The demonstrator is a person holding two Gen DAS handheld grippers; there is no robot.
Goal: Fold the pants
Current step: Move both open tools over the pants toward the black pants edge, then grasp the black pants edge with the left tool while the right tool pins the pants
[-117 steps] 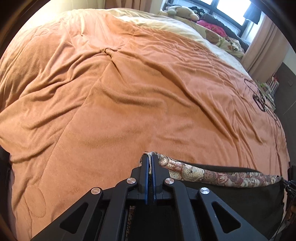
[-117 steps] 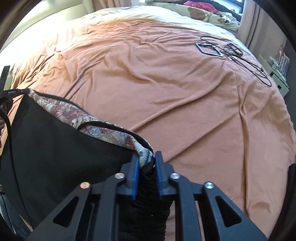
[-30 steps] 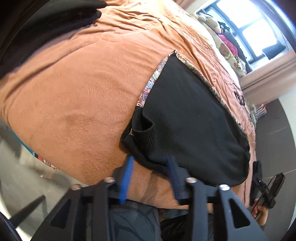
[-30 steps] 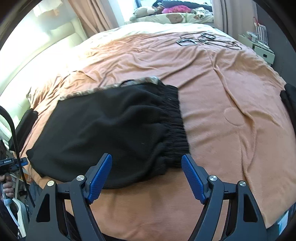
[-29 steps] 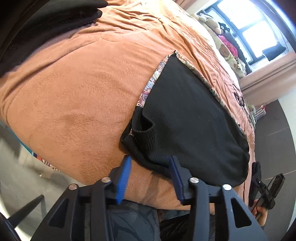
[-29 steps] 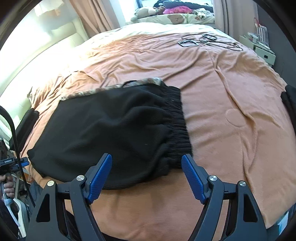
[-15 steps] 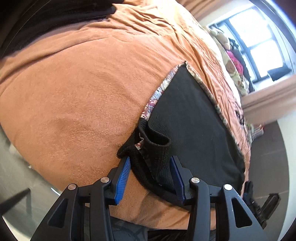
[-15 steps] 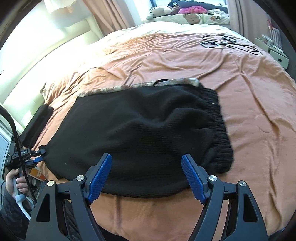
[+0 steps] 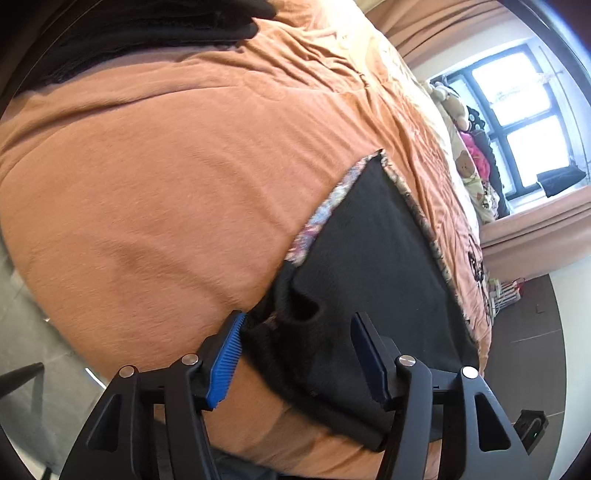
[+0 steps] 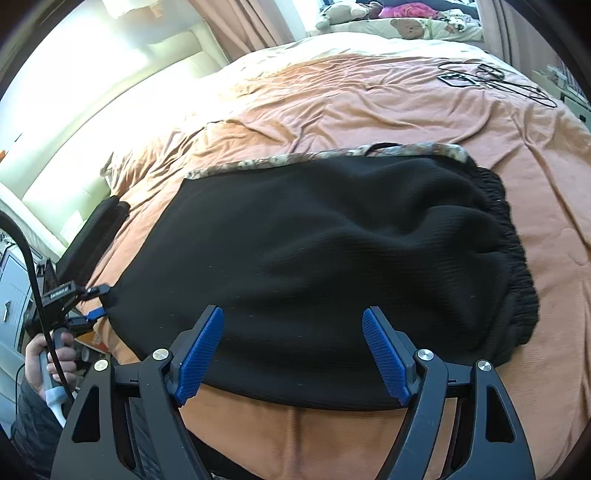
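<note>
Black pants (image 10: 314, 251) with a patterned lining edge (image 10: 303, 159) lie folded flat on the orange bedspread (image 10: 369, 103); the elastic waistband (image 10: 517, 258) is at the right. My right gripper (image 10: 293, 350) is open over the near folded edge, empty. My left gripper (image 9: 295, 354) is open and straddles the bunched cuff end of the pants (image 9: 295, 314), pads apart from the cloth. The pants (image 9: 369, 258) stretch away from it in the left wrist view. The left gripper also shows in the right wrist view (image 10: 94, 304) at the pants' left end.
A second black garment (image 9: 147, 33) lies at the bed's far corner. A phone and cables (image 10: 487, 79) lie at the far right of the bed. Pillows and soft toys (image 10: 406, 26) sit by the window. The bed edge and floor (image 9: 29, 332) are close below the left gripper.
Both grippers let go of the lining edge and opened; the pants now lie flat. Over the last second the left gripper moved in around the cuff end, and the right gripper moved left along the near edge.
</note>
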